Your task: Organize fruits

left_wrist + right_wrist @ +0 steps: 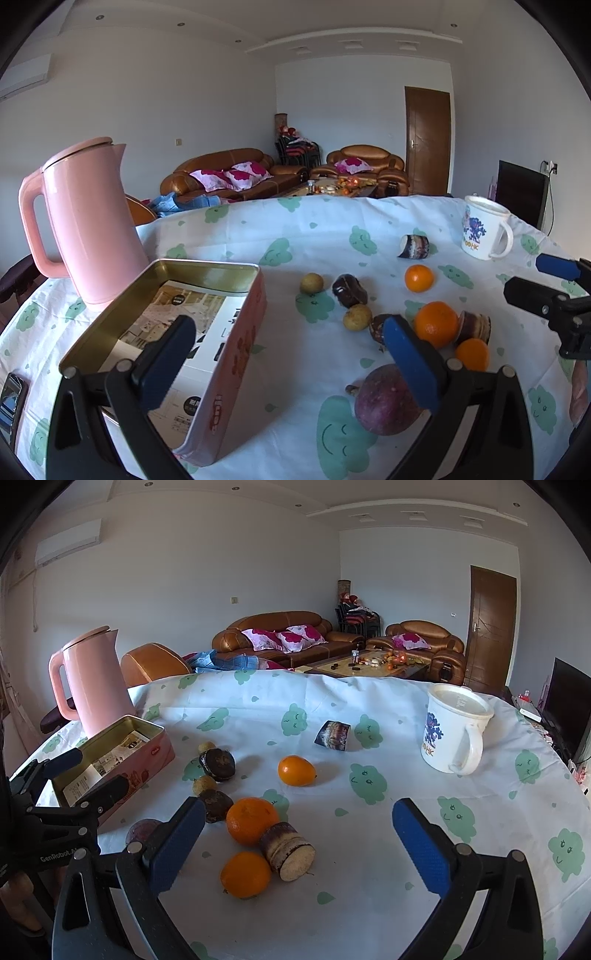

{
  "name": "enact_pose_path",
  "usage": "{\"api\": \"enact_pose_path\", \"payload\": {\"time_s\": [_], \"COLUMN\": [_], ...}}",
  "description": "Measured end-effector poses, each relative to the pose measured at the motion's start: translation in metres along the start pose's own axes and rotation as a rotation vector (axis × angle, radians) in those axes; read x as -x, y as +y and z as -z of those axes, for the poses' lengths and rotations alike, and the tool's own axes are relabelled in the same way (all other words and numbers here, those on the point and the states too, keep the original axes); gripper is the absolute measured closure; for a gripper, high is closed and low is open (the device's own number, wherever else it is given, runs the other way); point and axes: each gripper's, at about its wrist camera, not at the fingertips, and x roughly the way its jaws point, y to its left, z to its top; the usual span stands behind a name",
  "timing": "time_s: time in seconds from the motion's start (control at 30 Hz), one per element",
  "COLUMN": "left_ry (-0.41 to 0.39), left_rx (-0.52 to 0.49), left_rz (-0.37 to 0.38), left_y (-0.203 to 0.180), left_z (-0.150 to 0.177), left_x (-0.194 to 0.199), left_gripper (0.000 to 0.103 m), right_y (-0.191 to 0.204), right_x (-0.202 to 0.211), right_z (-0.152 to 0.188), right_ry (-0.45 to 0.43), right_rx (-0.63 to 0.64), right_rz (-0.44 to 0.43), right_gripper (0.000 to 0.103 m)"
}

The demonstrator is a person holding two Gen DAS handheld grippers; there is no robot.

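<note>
Right wrist view: fruit scattered mid-table, bare cloth to the right.
Oranges [252,820], brown pieces and a purple fruit [386,400] lie beside the open tin [236,343]; the tin's near corner is cut off behind the left gripper [291,363]. Left gripper and right gripper [299,843] hover above the table [369,904], jaws wide apart, holding nothing.
</note>
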Motion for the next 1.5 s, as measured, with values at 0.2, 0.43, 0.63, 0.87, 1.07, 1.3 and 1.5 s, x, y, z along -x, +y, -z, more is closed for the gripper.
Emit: {"api": "enact_pose_path", "payload": {"time_s": [0.2, 0.43, 0.63, 0.87, 1.07, 1.3, 1.5], "left_ry": [0.002, 0.044, 0.095, 0.13, 0.17, 0.242, 0.225], "left_rx": [0.001, 0.013, 0.014, -0.017, -0.015, -0.004, -0.016], "left_rz": [0.001, 0.067, 0.163, 0.21, 0.227, 0.265, 0.321], "left_y": [-0.001, -0.002, -0.016, -0.032, -0.033, -0.033, -0.037], "left_z": [0.0, 0.003, 0.009, 0.011, 0.011, 0.014, 0.015], "left_x": [0.001, -0.001, -0.002, -0.002, -0.007, -0.021, -0.015], "left_gripper": [0.0, 0.014, 0.021, 0.036, 0.037, 0.031, 0.06], "right_y": [0.0, 0.005, 0.01, 0.02, 0.034, 0.042, 0.044], "right_x": [0.0, -0.002, -0.003, -0.015, -0.027, -0.039, -0.045], "right_z": [0.0, 0.009, 0.02, 0.032, 0.041, 0.044, 0.045], "right_ry": [0.002, 0.039, 0.09, 0.152, 0.218, 0.261, 0.297], "right_rx": [0.002, 0.011, 0.021, 0.055, 0.095, 0.113, 0.123], "right_rz": [0.0, -0.01, -0.048, -0.093, -0.134, -0.095, -0.101], "right_gripper": [0.001, 0.001, 0.014, 0.037, 0.045, 0.045, 0.062]}}
